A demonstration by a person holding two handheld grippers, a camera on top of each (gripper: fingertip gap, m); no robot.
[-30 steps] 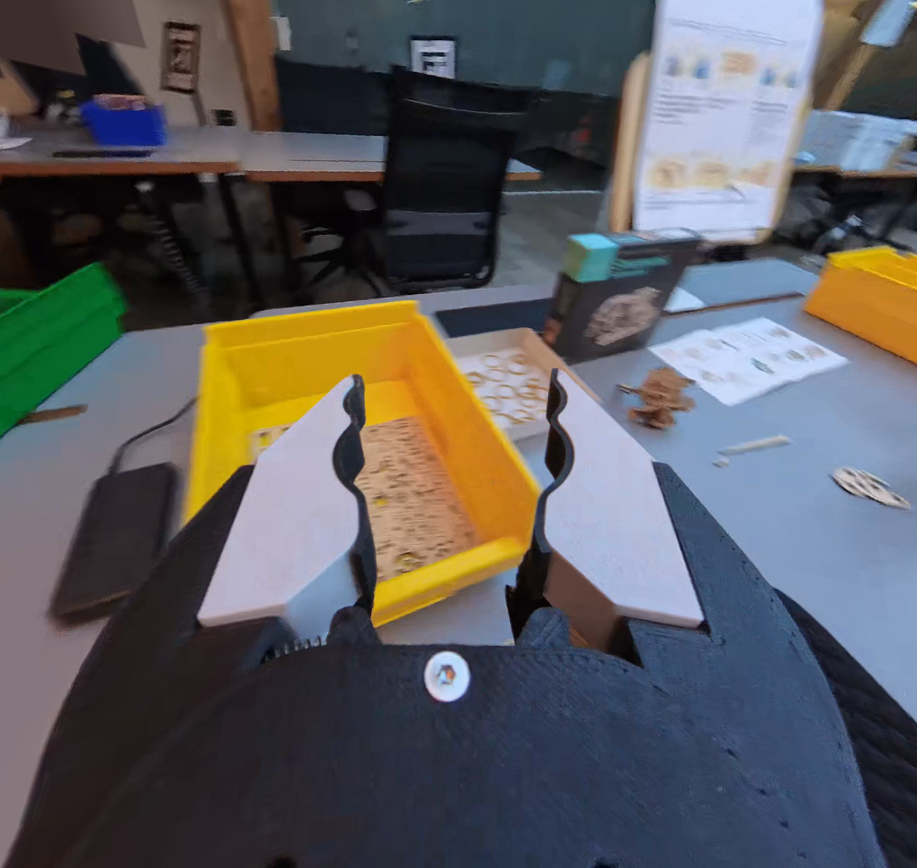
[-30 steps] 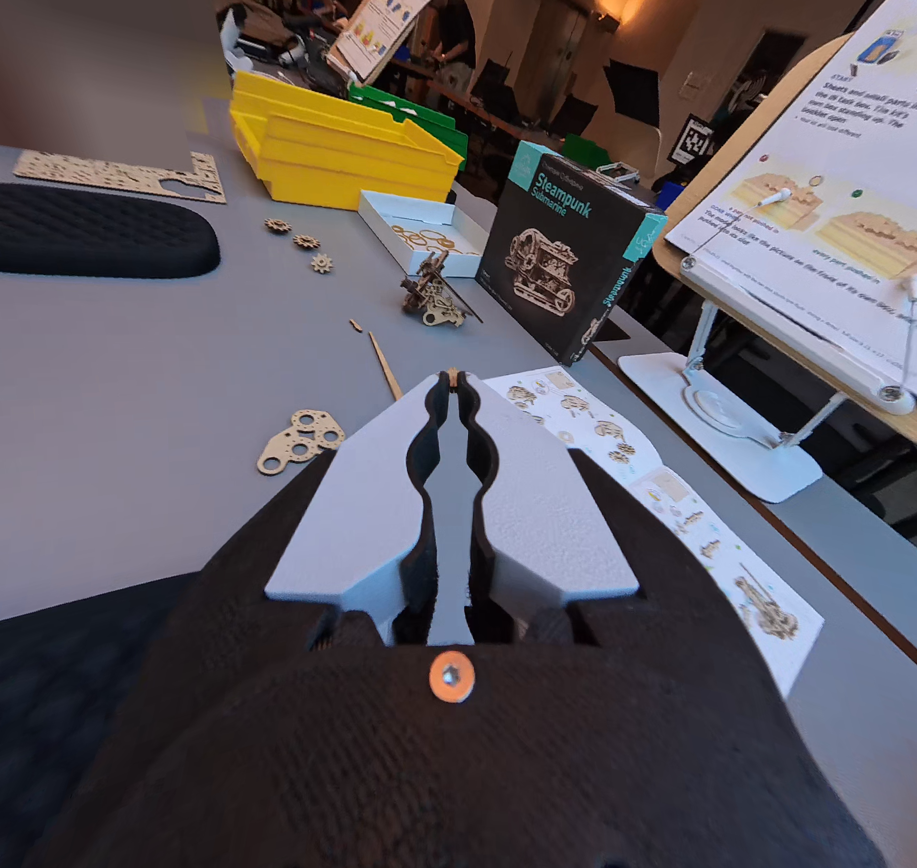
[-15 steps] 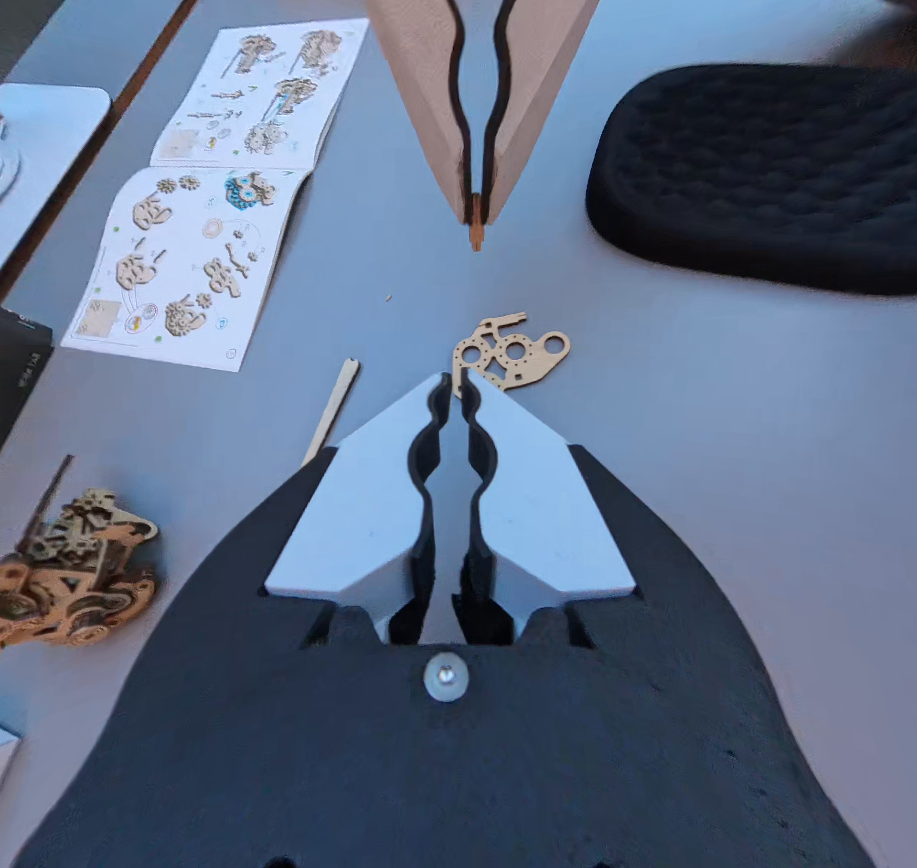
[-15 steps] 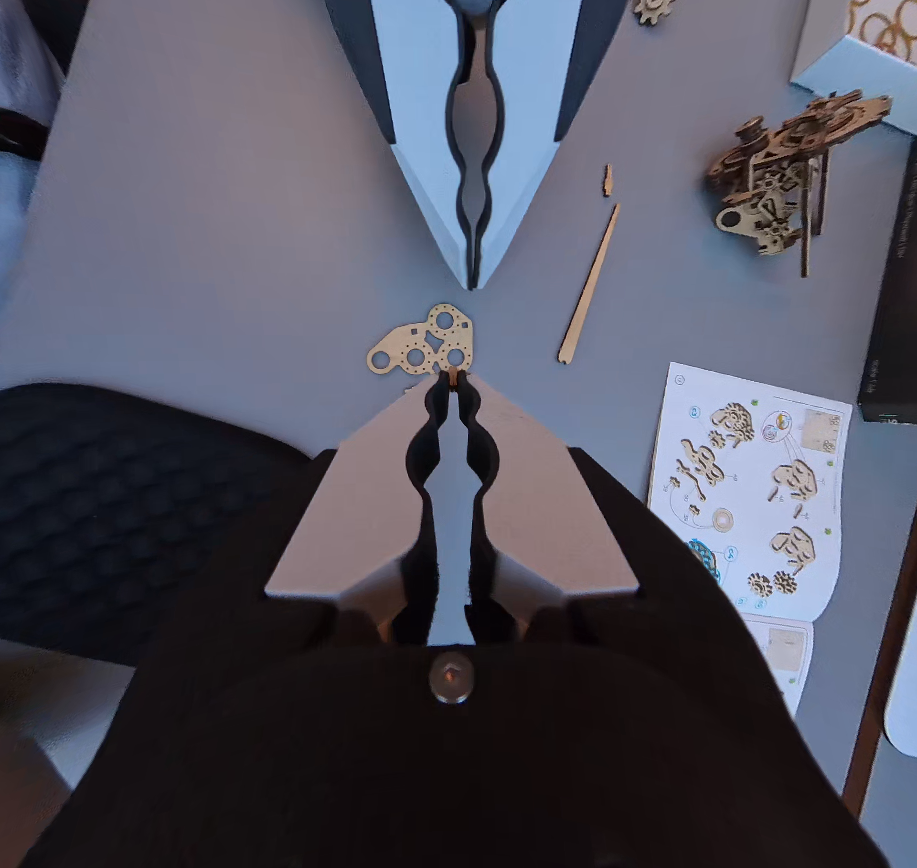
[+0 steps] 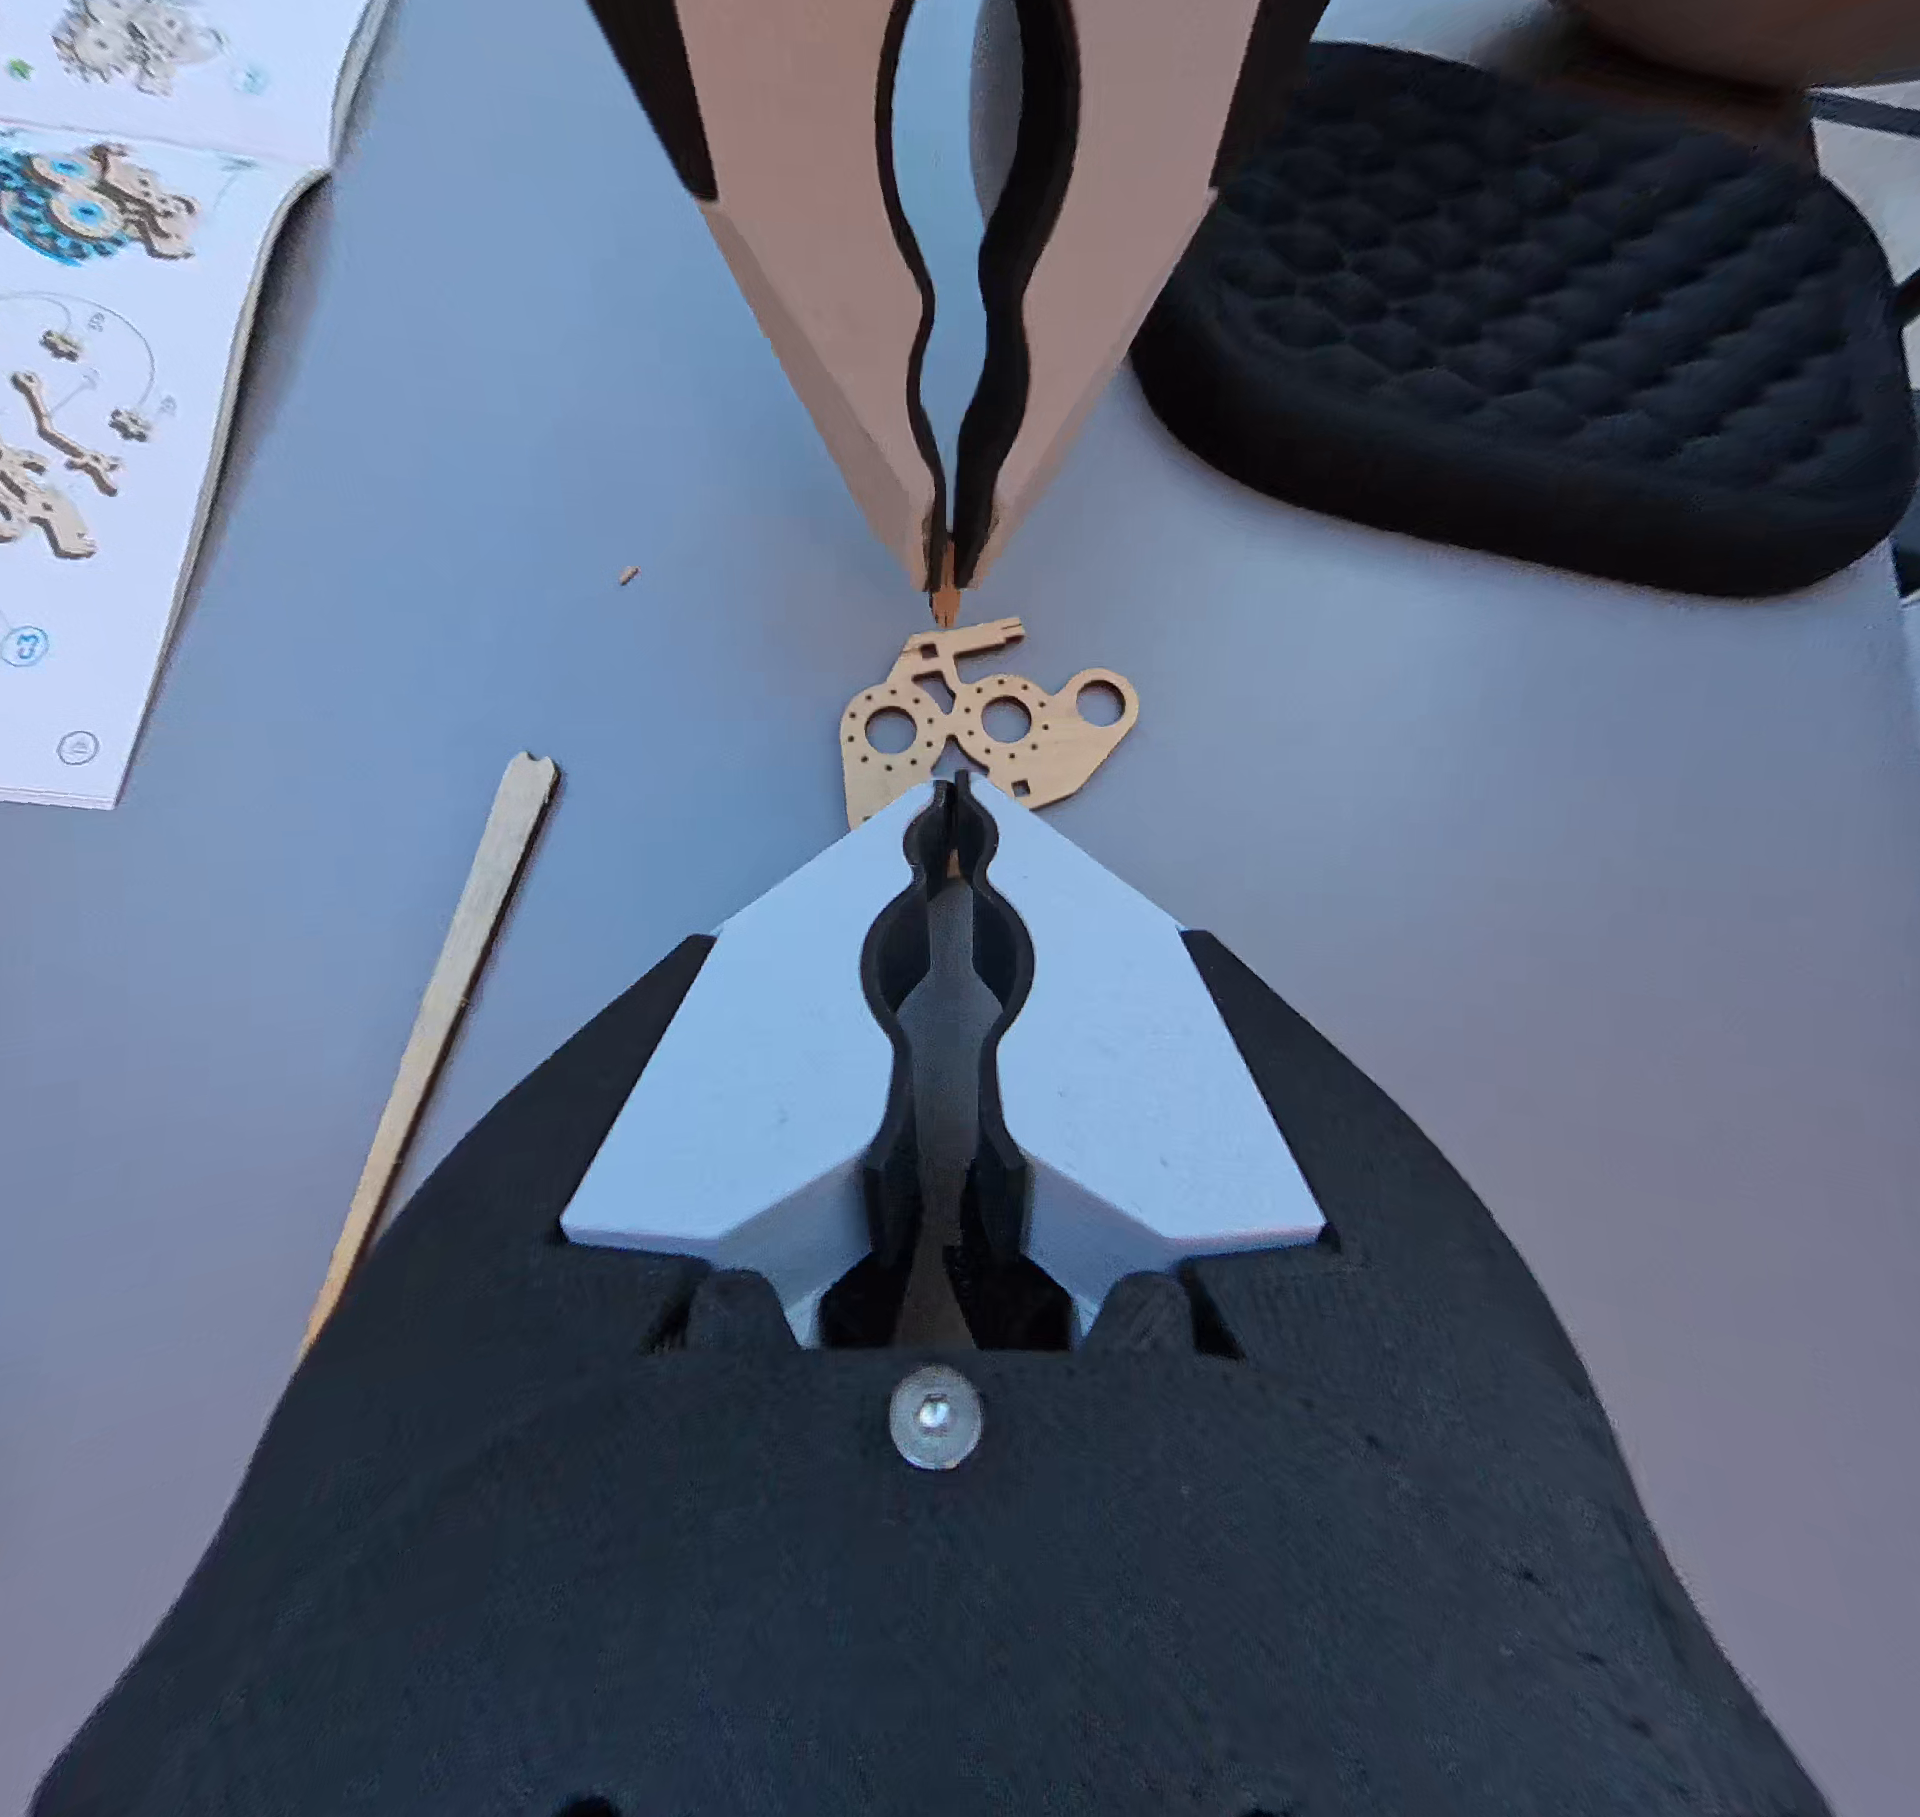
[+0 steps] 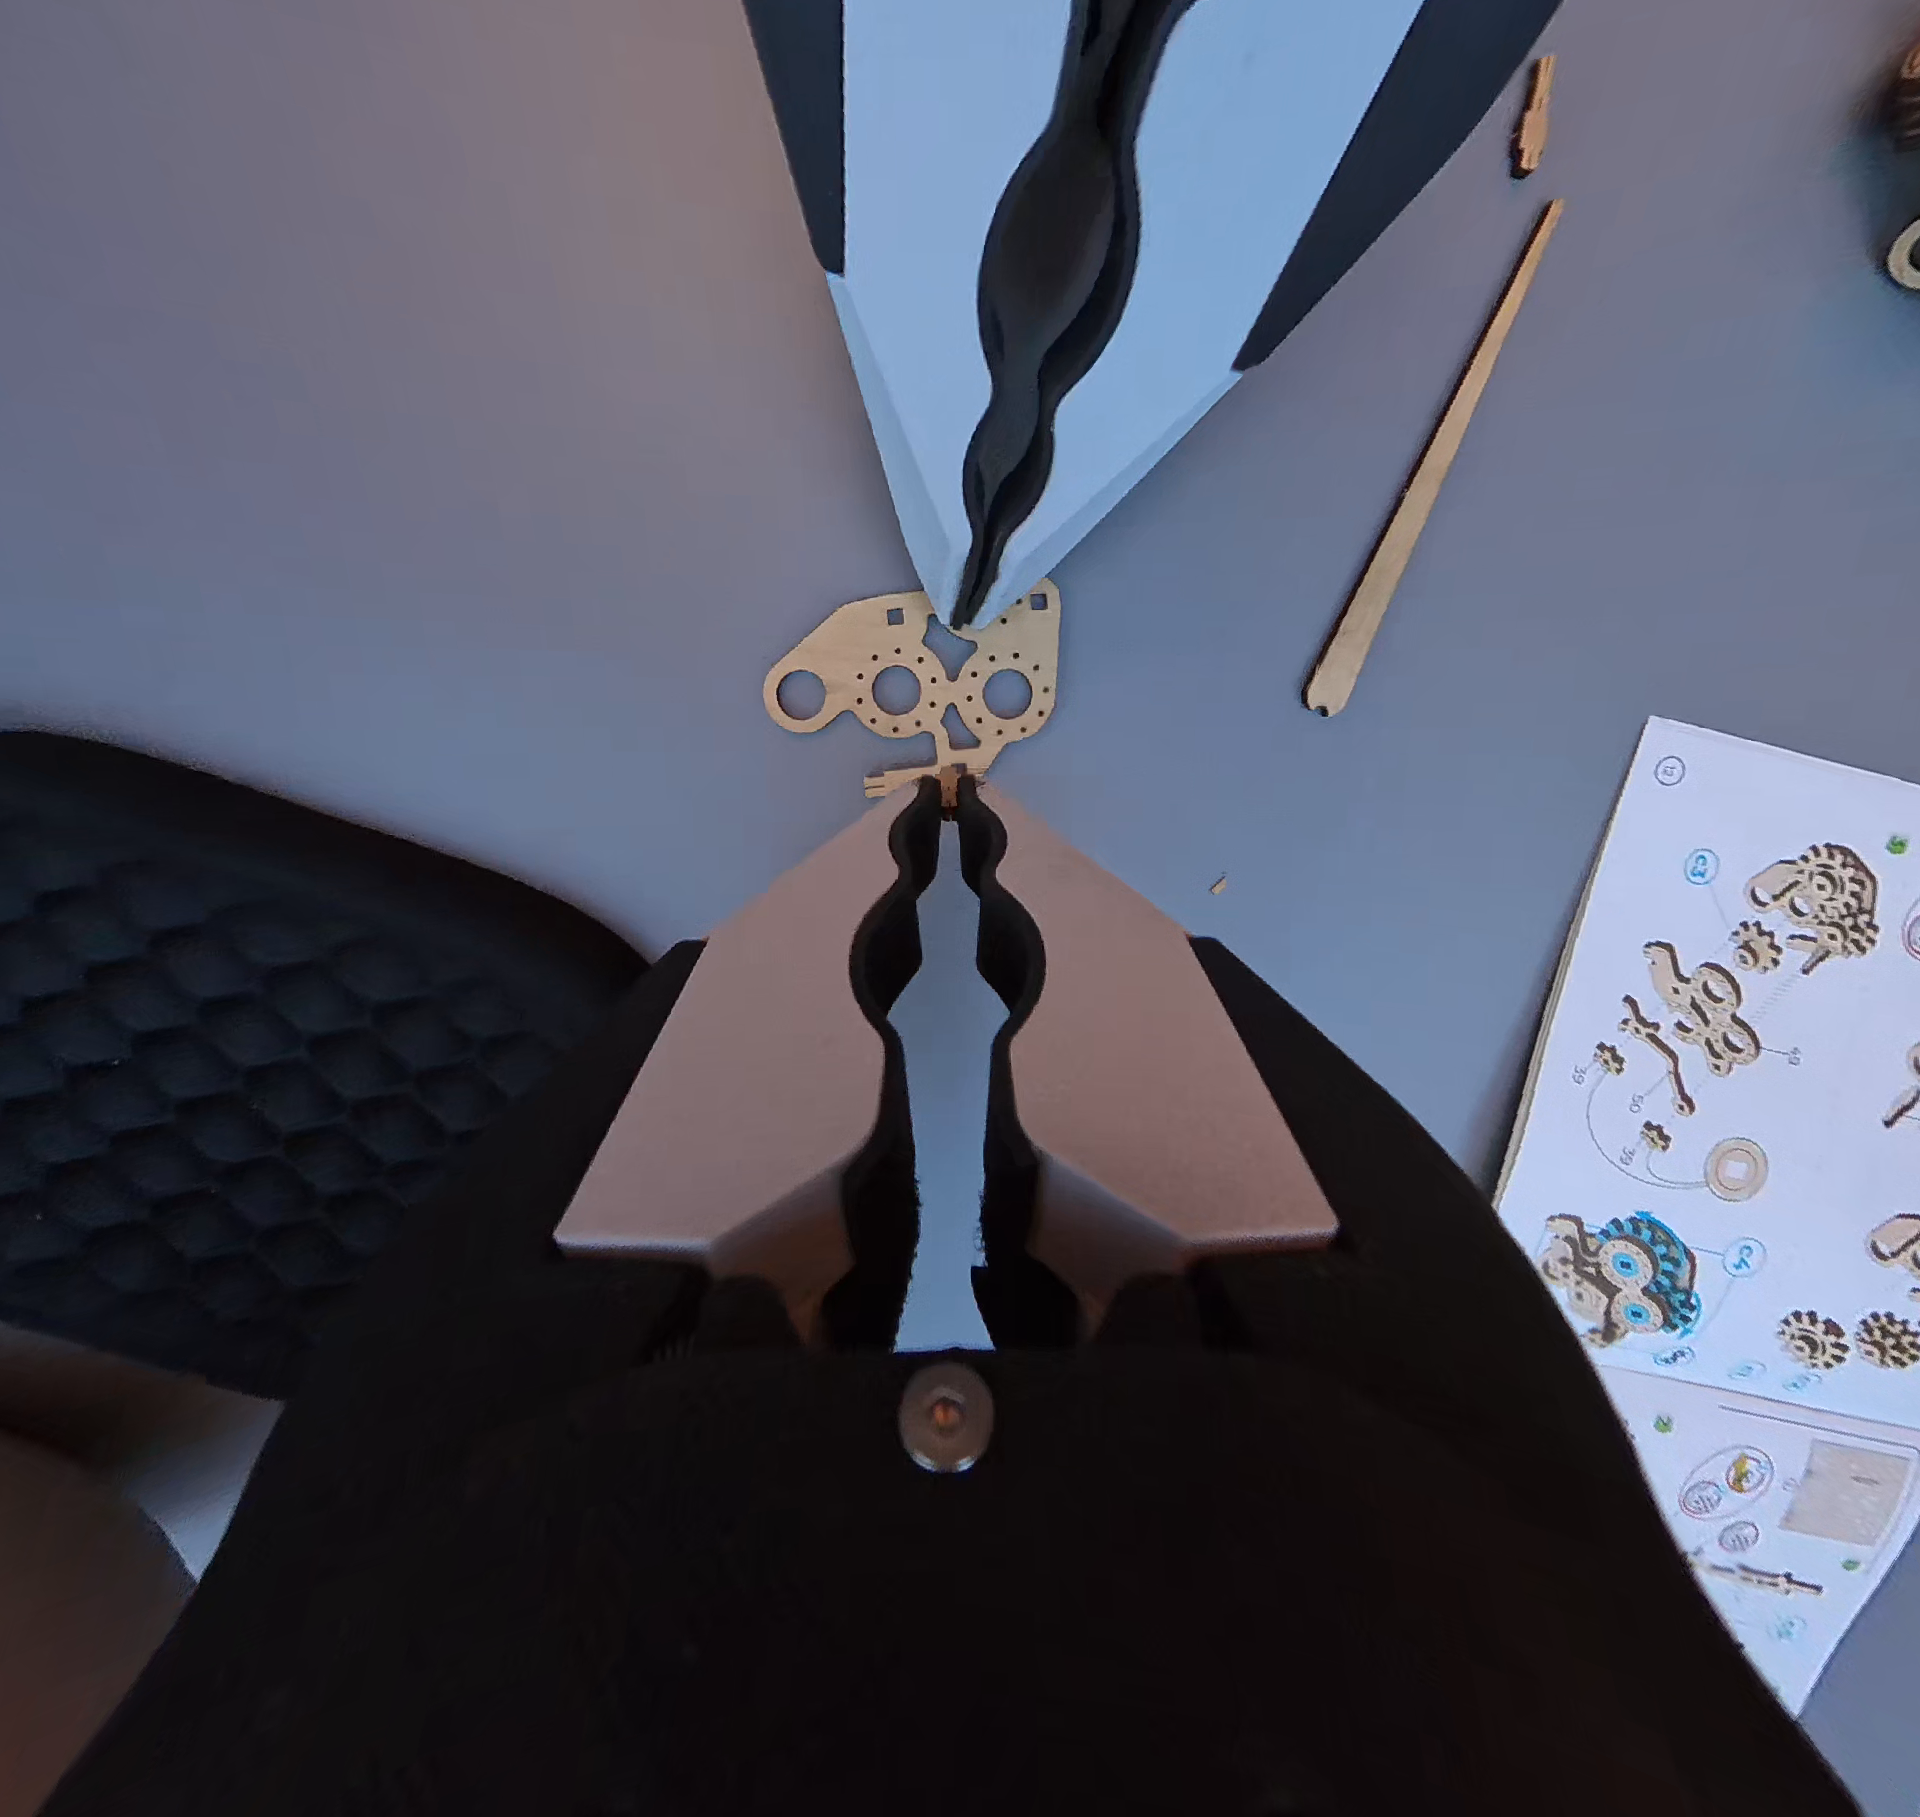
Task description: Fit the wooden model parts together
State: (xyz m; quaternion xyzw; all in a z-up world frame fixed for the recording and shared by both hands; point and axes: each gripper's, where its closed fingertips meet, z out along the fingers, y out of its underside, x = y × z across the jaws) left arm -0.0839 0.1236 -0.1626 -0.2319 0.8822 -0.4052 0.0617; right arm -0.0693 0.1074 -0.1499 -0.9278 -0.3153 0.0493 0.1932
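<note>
Both grippers tip-down over the grey counter (image 5: 1455, 936), facing each other across the perforated wooden plate (image 5: 987, 728), which lies flat between them.

My right gripper (image 6: 948, 788): fingers pressed together on a small wooden peg (image 6: 949, 783), only its end showing past the tips. Held this way so the free end can lead into the plate. Peg sits at the plate's notched edge, by the little tabbed arm; whether it touches I cannot tell.

My left gripper (image 5: 954, 799): fingers pressed together, nothing between them that I can see. Tips rest on or just over the plate's opposite edge, probably to pin the thin plate so it won't slide when the peg is pushed in.

Long wooden stick (image 5: 447, 1019) lies unused beside the plate. Open instruction booklet (image 6: 1714, 1196) further out; black padded mat (image 5: 1538, 333) on the other side.
</note>
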